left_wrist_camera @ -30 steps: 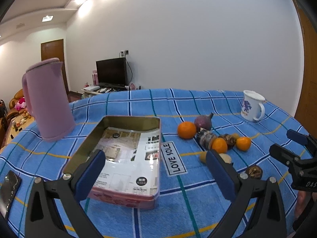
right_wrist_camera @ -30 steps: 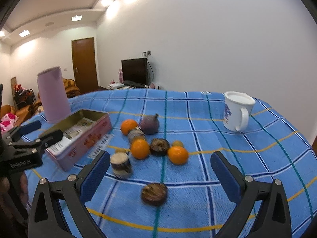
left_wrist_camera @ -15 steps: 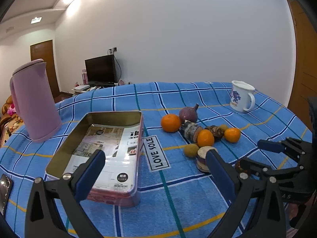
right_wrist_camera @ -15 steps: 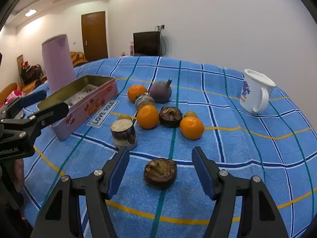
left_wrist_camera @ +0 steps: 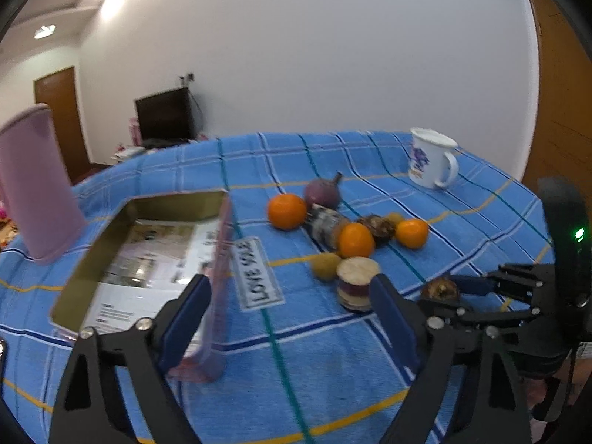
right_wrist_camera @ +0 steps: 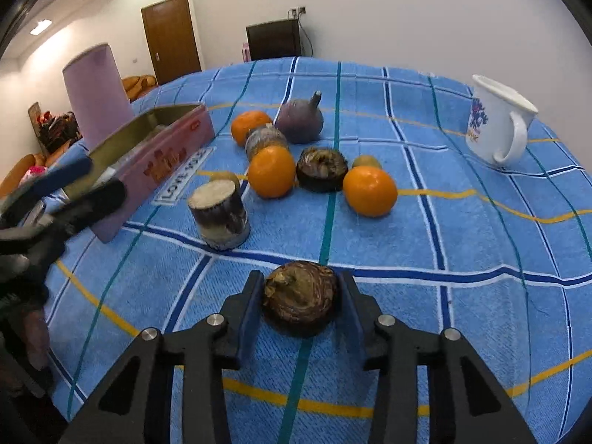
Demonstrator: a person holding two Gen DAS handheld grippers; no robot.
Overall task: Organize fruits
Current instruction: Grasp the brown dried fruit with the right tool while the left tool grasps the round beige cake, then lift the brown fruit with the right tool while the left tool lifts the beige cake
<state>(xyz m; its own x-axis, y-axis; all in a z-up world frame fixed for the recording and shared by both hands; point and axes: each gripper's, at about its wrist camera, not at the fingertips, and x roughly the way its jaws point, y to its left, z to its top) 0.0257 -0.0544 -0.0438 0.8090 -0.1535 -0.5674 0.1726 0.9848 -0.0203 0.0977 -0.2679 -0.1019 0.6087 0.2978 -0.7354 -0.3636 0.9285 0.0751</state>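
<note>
My right gripper (right_wrist_camera: 300, 305) is closing, and its blue pads touch both sides of a dark brown fruit (right_wrist_camera: 301, 290) resting on the blue checked cloth. The left wrist view shows that fruit (left_wrist_camera: 442, 288) held in the right gripper (left_wrist_camera: 449, 296). Behind it lie three oranges (right_wrist_camera: 271, 171), a purple bulb-shaped fruit (right_wrist_camera: 299, 120), a cut cylinder piece (right_wrist_camera: 220, 214), another brown fruit (right_wrist_camera: 322, 168) and small yellow fruits (right_wrist_camera: 366, 161). The left gripper (left_wrist_camera: 288, 314) hovers open and narrowing over the near right corner of the open pink tin (left_wrist_camera: 174, 198), gripping nothing.
A white mug (right_wrist_camera: 495, 125) stands at the far right and a tall pink jug (right_wrist_camera: 98, 92) behind the tin at the left. A "LOVE SOLE" label (left_wrist_camera: 257, 273) lies beside the tin. The cloth's front edge is close below both grippers.
The right gripper dropped over the brown fruit and its jaws narrowed from wide open onto it. The left gripper moved closer to the tin's corner and its jaws narrowed a little.
</note>
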